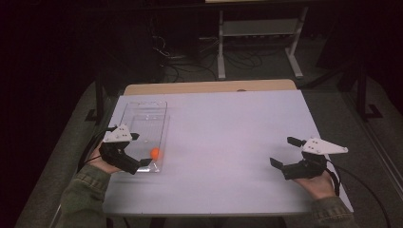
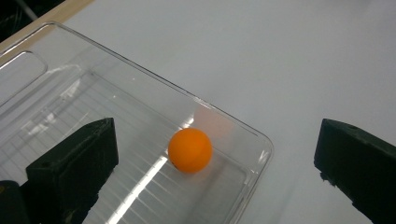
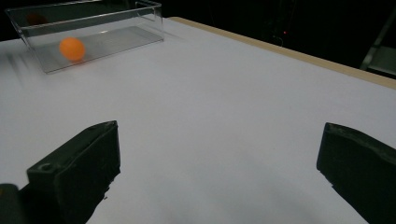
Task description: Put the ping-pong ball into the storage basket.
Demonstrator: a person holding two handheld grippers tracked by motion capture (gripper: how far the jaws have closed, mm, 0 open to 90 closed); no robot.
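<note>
High view, L gripper (image 1: pixel 135 164) fingers wide over tray (image 1: pixel 142 111), R gripper (image 1: pixel 285 152) wide

White table (image 1: pixel 228 142); metal stand (image 1: pixel 259 28) beyond, cables (image 1: pixel 180 61) beneath.

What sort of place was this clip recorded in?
Probably a lab or test room set up for recording, not a home: a bare white table, loose cables on the dark floor behind it, and a metal stand. A hand-held tool fits that too.

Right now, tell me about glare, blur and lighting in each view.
High view: dim, with dark surroundings beyond the table. Left gripper view: sharp, white glare streaks on the clear bin under the orange ball. Right gripper view: the left edge smears and the ball looks soft.
</note>
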